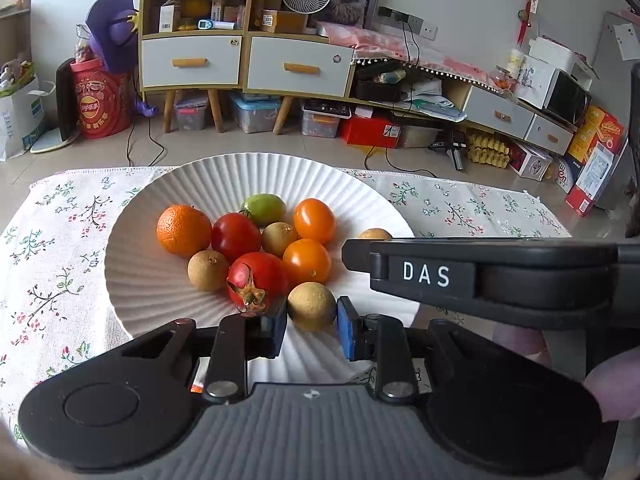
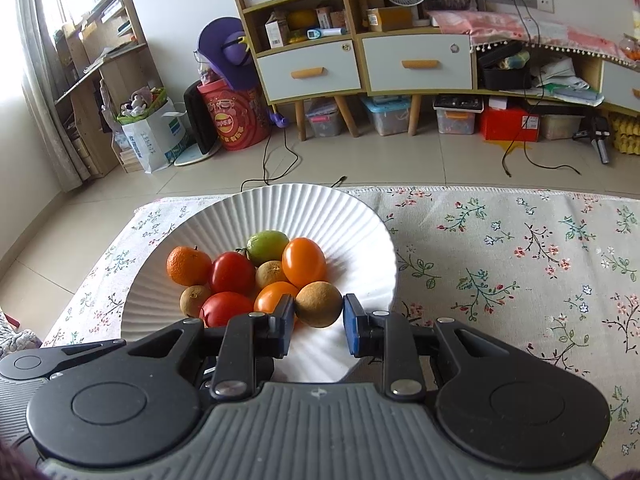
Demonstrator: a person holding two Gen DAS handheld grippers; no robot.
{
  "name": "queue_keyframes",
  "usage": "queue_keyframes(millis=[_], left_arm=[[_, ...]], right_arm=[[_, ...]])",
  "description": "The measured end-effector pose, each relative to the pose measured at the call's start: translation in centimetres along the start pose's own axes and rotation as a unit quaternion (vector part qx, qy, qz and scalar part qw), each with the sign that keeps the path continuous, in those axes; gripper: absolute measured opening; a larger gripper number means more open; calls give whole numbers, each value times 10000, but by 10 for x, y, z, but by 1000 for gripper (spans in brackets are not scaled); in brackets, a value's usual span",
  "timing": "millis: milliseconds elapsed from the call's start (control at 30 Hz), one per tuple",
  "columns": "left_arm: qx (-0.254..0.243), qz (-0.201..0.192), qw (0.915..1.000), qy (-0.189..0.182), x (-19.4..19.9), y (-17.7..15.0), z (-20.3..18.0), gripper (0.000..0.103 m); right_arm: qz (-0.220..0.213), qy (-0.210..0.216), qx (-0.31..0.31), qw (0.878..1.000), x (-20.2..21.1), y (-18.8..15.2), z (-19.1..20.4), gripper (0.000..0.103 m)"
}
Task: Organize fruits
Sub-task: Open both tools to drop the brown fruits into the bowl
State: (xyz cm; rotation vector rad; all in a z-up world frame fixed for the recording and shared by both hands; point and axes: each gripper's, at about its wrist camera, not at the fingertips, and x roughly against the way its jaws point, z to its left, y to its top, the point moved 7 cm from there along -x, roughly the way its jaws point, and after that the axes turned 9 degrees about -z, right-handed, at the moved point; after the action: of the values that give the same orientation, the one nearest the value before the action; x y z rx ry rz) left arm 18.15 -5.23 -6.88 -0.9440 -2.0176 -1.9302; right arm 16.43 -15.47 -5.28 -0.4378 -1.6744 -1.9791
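Two grippers hovering over white ribbed plate [image 2: 224, 216] of fruit on floral-clothed bench [image 2: 520, 248]. Right gripper [image 2: 319, 325] spread wide, bracketing brown round longan [image 2: 319, 304] at plate's near edge, pads apparently not yet pinching. Left gripper [image 1: 312, 329] likewise spread around another brown longan [image 1: 311, 306]. Advising: centring, closing gently, avoiding neighbouring orange tomato [image 2: 276, 296], lifting straight up.

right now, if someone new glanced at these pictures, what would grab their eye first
The white ribbed plate on the floral tablecloth, piled with bright fruit: red tomatoes, orange ones, a mandarin at the left and a green fruit at the back. Next, the right tool, open, with a brown longan between its blue pads at the plate's near edge. In the left wrist view, the left tool is open around another longan.
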Motion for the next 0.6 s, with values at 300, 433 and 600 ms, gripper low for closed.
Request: queue_keyframes(millis=[300,433,600], left_arm=[[-17,-16,10000,-66,7,4,-2,39],[-77,19,9999,-95,11,3,-2,44],[-151,-30,9998,-131,20,4,-2,51]], right_arm=[[-49,48,-124,9999,7,6,-3,34],[-92,59,-111,9999,13,10,-4,40],[-88,72,46,9999,20,8,-1,44]])
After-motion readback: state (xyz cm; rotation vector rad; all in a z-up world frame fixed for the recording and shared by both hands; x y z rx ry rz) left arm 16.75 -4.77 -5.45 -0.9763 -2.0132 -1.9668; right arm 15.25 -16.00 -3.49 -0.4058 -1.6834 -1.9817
